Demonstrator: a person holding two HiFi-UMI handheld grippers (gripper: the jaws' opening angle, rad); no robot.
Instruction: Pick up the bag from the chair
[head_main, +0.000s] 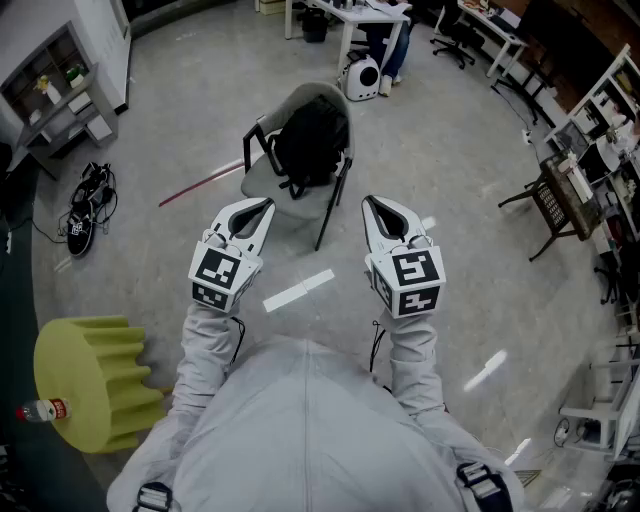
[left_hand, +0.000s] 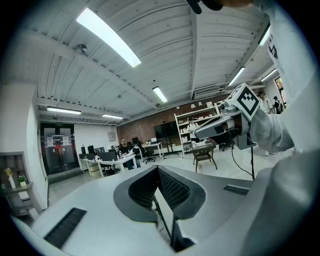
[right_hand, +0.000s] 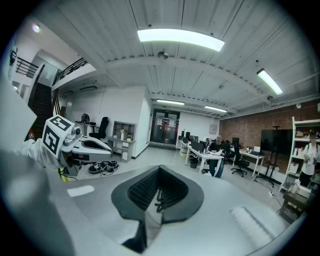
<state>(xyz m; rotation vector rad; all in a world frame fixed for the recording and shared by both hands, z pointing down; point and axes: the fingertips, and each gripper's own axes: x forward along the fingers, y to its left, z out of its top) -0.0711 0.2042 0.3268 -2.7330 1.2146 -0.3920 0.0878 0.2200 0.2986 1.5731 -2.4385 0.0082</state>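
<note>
A black bag (head_main: 310, 140) sits upright on the seat of a grey chair (head_main: 262, 180) in the middle of the floor, seen only in the head view. My left gripper (head_main: 262, 210) and right gripper (head_main: 378, 208) are held side by side in the air, short of the chair and pointing toward it. Both are shut with nothing between the jaws and touch nothing. In the left gripper view the left gripper (left_hand: 158, 168) points across the room, with the right gripper (left_hand: 220, 125) beside it. The right gripper (right_hand: 159, 167) also faces the room, with the left gripper (right_hand: 95, 146) at its left.
A yellow ribbed stool (head_main: 90, 375) with a bottle (head_main: 40, 410) next to it stands at the near left. Shoes (head_main: 85, 210) lie at the left. White tape (head_main: 298, 290) marks the floor. A dark chair (head_main: 550, 205) is at the right. A person (head_main: 385, 40) sits at the far desks.
</note>
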